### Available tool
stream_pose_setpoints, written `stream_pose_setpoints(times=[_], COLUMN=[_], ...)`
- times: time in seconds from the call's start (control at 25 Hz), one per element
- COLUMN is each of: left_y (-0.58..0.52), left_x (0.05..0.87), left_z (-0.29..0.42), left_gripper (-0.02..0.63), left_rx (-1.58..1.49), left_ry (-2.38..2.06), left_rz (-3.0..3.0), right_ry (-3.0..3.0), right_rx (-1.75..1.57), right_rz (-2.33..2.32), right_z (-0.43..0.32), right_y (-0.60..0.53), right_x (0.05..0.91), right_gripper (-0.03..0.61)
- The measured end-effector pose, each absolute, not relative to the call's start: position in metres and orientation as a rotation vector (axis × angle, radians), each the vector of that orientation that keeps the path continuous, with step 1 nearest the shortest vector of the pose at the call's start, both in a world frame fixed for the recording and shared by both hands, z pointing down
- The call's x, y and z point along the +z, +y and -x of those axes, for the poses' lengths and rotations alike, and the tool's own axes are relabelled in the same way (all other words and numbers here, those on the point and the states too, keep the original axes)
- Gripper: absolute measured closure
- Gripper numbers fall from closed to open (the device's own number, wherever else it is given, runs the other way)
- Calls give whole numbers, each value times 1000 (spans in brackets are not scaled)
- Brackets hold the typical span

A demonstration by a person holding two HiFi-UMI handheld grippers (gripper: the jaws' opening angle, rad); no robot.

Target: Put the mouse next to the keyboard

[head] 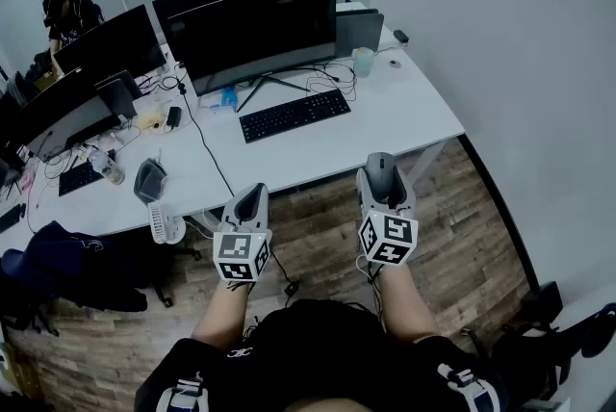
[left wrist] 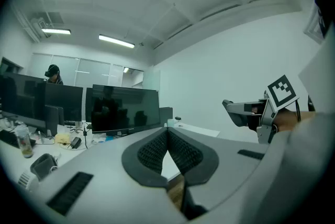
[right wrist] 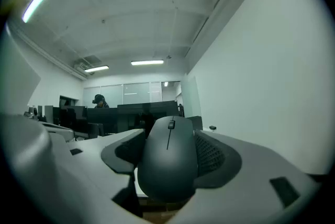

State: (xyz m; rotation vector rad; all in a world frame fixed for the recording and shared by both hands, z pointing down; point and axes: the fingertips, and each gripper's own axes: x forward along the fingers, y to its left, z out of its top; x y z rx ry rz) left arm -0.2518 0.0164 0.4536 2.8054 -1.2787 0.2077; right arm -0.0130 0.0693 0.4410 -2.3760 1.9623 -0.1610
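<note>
A dark grey mouse point(right wrist: 168, 157) sits between the pads of my right gripper point(right wrist: 170, 152), which is shut on it; in the head view the mouse point(head: 380, 167) pokes out of that gripper point(head: 382, 177) above the floor, short of the desk edge. The black keyboard point(head: 294, 115) lies on the white desk point(head: 404, 112) in front of a wide monitor point(head: 255, 35). My left gripper point(head: 252, 198) hangs beside the right one, its jaws shut with the pads touching point(left wrist: 167, 139) and nothing between them.
A pale cup point(head: 363, 62) and a small dark object point(head: 400, 37) stand at the desk's far right corner. Cables trail behind the keyboard. More monitors, a second keyboard point(head: 79, 177) and clutter fill the left desk. A person sits far back left. Wood floor lies below.
</note>
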Motion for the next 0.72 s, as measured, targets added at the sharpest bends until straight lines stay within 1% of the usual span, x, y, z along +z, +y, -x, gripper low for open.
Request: stream_pose_setpoints(times=[0.28,0.72], left_y=[24,50], left_x=[454,454], left_z=[241,195], left_gripper=[601,601], left_rx=[205,193], left_ry=[-1298,-1316], left_rz=[-2791,-2792], right_ry=[1970,2001], right_rx=[-183,-180], right_rz=[2348,2301], right_z=[2,-37], right_y=[81,103], right_x=[445,448], right_gripper=[265,264])
